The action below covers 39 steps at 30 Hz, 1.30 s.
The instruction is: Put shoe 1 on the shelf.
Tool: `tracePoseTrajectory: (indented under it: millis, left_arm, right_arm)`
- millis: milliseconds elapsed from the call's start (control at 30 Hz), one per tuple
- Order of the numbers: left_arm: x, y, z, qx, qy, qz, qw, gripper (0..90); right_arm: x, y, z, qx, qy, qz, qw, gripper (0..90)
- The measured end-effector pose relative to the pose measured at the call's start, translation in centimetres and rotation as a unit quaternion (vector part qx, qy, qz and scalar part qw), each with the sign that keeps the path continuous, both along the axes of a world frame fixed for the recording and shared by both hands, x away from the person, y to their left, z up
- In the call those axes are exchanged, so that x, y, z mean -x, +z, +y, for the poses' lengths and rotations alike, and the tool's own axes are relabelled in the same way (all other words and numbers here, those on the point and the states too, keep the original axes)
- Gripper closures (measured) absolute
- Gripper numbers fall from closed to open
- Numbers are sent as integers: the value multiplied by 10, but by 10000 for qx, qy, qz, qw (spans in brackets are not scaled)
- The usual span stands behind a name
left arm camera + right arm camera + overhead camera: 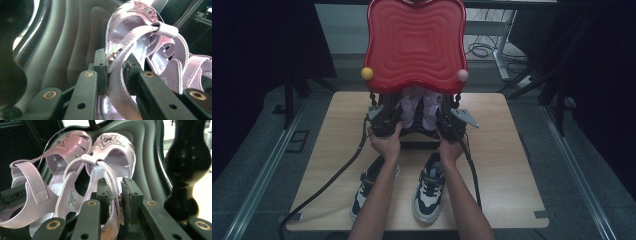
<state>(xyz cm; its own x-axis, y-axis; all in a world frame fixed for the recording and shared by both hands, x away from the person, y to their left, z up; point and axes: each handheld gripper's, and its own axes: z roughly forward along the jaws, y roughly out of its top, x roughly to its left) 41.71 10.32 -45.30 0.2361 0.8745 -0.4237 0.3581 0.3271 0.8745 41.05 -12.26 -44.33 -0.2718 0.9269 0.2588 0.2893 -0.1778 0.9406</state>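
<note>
Lilac patent sandals, a pair with star-shaped glitter on the toes, sit under the red wavy tray (414,40) of a stand on the wooden table (507,150). The left gripper (117,72) has its jaws clamped on the heel side of one sandal (125,50), the other sandal (40,190) just beside it. The right gripper (115,195) pinches the heel rim of that second-named pair's nearer sandal (110,157); two navy-and-white sneakers (428,187) lie behind both hands.
</note>
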Motion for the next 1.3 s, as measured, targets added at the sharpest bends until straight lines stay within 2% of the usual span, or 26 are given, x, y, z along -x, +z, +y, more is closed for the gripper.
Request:
tracePoseTrajectory:
  millis: [100, 200, 467, 633, 800, 867, 1100, 1300]
  left_arm:
    - [1, 0, 1, -86, 9, 25, 10000, 721]
    - [1, 0, 1, -45, -60, 43, 10000, 665]
    - [4, 2, 1, 74, -224, 77, 9997, 543]
    - [8, 4, 0, 113, -230, 33, 9997, 484]
    - [11, 5, 0, 140, -269, -5, 9995, 456]
    - [15, 9, 2, 37, -264, -69, 9996, 434]
    - [31, 22, 11, -85, -323, -294, 9990, 428]
    - [41, 23, 19, -155, -504, -246, 9983, 470]
  right_arm:
    - [0, 0, 1, 71, 58, -56, 9999, 725]
    - [2, 1, 2, 206, 99, -104, 9997, 685]
    - [5, 5, 3, 358, 304, -153, 9988, 549]
    - [7, 7, 3, 463, 325, -168, 9983, 506]
    - [11, 10, 4, 529, 349, -243, 9977, 495]
    - [14, 13, 4, 610, 369, -323, 9969, 488]
    - [24, 21, 4, 703, 439, -469, 9955, 501]
    - [32, 26, -3, 714, 650, -477, 9942, 571]
